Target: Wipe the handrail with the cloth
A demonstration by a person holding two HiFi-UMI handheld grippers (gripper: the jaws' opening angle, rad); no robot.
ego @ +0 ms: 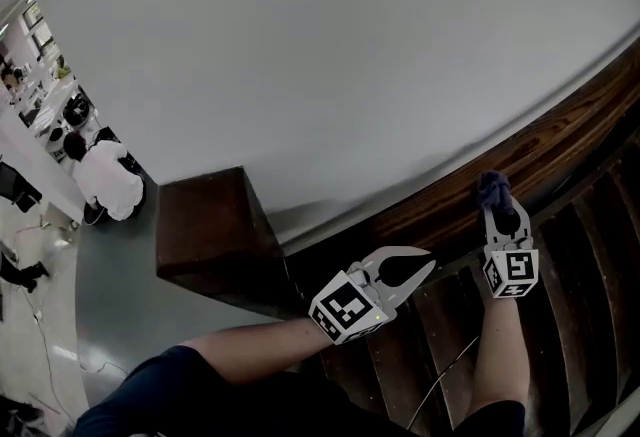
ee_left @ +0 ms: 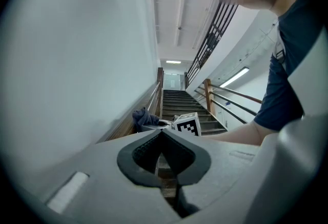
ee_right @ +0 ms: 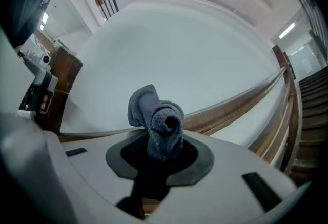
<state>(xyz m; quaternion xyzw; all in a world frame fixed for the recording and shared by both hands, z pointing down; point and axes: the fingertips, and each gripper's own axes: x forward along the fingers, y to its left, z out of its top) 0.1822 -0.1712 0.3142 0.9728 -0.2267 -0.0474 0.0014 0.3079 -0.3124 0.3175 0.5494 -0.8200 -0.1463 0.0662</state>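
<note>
A wooden handrail [ego: 520, 150] runs along the white wall above the stairs; it also shows in the right gripper view [ee_right: 241, 102] and the left gripper view [ee_left: 152, 96]. My right gripper [ego: 498, 209] is shut on a bunched blue-grey cloth [ego: 492, 187], which sticks up out of the jaws [ee_right: 163, 121] close to the rail. Whether the cloth touches the wood I cannot tell. My left gripper [ego: 428, 268] hangs lower and to the left over the steps, shut with nothing in it [ee_left: 161, 134]. From it I see the cloth [ee_left: 143, 116] further up.
Dark wooden steps [ego: 575, 265] climb to the right. A square wooden post [ego: 215, 230] ends the rail at the landing. A person in a white shirt [ego: 105, 180] sits on the floor below. A second railing [ee_left: 230, 96] lines the stairs' other side.
</note>
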